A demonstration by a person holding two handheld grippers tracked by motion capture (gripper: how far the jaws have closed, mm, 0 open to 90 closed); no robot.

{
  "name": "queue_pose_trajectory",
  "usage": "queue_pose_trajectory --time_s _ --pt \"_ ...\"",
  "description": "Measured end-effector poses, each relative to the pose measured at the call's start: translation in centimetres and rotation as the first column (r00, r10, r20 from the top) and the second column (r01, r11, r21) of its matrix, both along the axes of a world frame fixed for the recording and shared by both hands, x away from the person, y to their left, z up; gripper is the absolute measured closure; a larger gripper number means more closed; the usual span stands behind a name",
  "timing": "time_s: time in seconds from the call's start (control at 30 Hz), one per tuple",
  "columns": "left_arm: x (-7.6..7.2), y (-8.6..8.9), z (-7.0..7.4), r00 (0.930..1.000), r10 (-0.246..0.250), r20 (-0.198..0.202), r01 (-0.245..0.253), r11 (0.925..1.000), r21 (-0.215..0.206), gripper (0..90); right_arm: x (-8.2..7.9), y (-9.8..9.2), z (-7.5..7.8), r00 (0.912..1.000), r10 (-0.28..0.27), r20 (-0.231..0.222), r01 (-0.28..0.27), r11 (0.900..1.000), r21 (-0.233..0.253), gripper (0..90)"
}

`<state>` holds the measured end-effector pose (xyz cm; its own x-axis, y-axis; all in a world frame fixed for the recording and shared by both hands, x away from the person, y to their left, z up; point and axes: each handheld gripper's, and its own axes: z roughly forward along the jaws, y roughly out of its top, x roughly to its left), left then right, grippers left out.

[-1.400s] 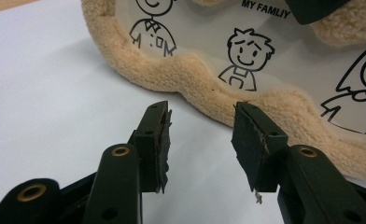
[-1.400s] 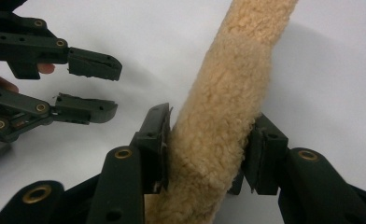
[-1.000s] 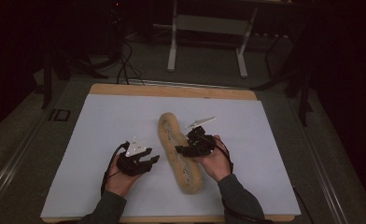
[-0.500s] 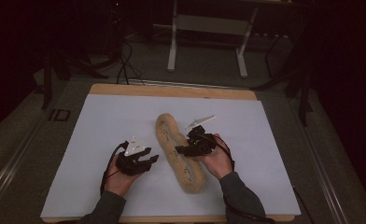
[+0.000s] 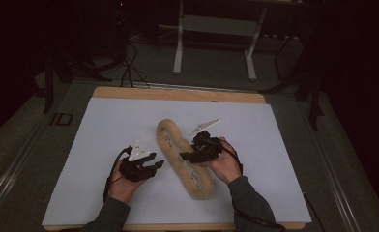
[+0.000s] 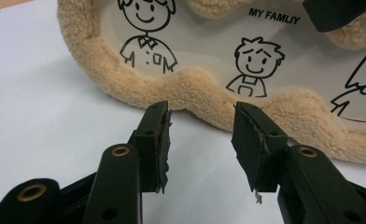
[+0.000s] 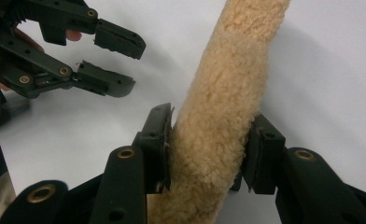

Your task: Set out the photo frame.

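Table point(image 5: 105, 145): white sheet over a wooden board, person's forearms coming in from the near edge.

Pad point(image 5: 185, 157): long, tan, fleecy piece lying near the middle of the sheet, running from the far centre toward the near right. In the left gripper view its face point(image 6: 246, 60) is a smooth pale panel printed with stick figures and the words "MY FAMLIY", bordered by a wavy fleece rim point(image 6: 204, 95). Judged light, soft and floppy; no fragility concern. Fleece should give good friction; the printed panel looks slicker, so avoid clamping there.

Right gripper point(image 7: 209, 144): jaws closed on the fleece rim, pile bulging slightly between the pads, so the material compresses readily. In the high view it sits at the pad's right edge about mid-length point(image 5: 197, 153). Grip looks secure.

Left gripper point(image 6: 200, 140): jaws spread, nothing between them, pointed at the wavy rim from just beside it, not touching. In the high view it rests left of the pad point(image 5: 146, 166).

Judgement: with one mid-length hold the ends will droop if lifted. A second hold on the near rim, well apart from the right one, should keep it flat. Bite deep into the fleece border; a shallow pinch on pile alone may slip.
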<state>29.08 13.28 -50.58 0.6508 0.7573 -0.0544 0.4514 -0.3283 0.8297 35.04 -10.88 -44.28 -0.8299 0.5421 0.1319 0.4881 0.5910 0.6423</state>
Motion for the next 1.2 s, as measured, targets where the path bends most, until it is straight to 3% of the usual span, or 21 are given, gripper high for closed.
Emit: queue_pose_trajectory --time_s 0.2,0.23,0.3,0.53,0.77,0.87,1.03,1.2 --pt "0.1 0.2 0.0 1.0000 0.006 -0.003 -0.006 1.0000 -0.003 56.6 -0.3 -0.1 0.0 0.9996 -0.026 0.000 0.026 1.000 0.007 54.3" --pt "0.1 0.3 0.0 1.0000 0.007 -0.003 -0.007 1.0000 -0.003 56.6 -0.6 -0.3 0.1 0.9991 -0.043 -0.004 0.043 0.999 0.017 46.4" --pt "0.1 0.3 0.0 1.0000 0.008 -0.002 -0.008 1.0000 -0.003 56.6 -0.9 -0.7 0.3 0.9981 -0.060 -0.014 0.060 0.998 0.036 42.4" --pt "0.1 0.3 0.0 1.0000 0.008 -0.005 -0.008 1.0000 0.002 56.5 -2.3 -1.8 0.2 0.9946 -0.100 -0.027 0.101 0.994 0.051 37.5" --pt "0.2 0.4 0.0 0.9999 0.015 -0.007 -0.015 0.9999 -0.002 56.5 -4.1 -2.7 -0.7 0.9950 -0.097 -0.025 0.098 0.994 0.043 43.7" --pt "0.2 0.5 -0.1 0.9998 0.020 -0.007 -0.020 0.9998 -0.006 56.6 -4.2 -2.7 -0.7 0.9953 -0.094 -0.023 0.094 0.995 0.041 44.8" --pt "0.3 0.7 0.0 0.9997 0.023 -0.006 -0.023 0.9997 -0.007 56.5 -4.4 -2.6 -1.5 0.9953 -0.084 -0.047 0.085 0.996 0.018 54.2" --pt "0.3 0.8 0.0 0.9995 0.031 -0.008 -0.031 0.9995 -0.009 56.5 -4.5 -2.4 -1.4 0.9987 -0.048 -0.019 0.048 0.999 -0.016 61.1"
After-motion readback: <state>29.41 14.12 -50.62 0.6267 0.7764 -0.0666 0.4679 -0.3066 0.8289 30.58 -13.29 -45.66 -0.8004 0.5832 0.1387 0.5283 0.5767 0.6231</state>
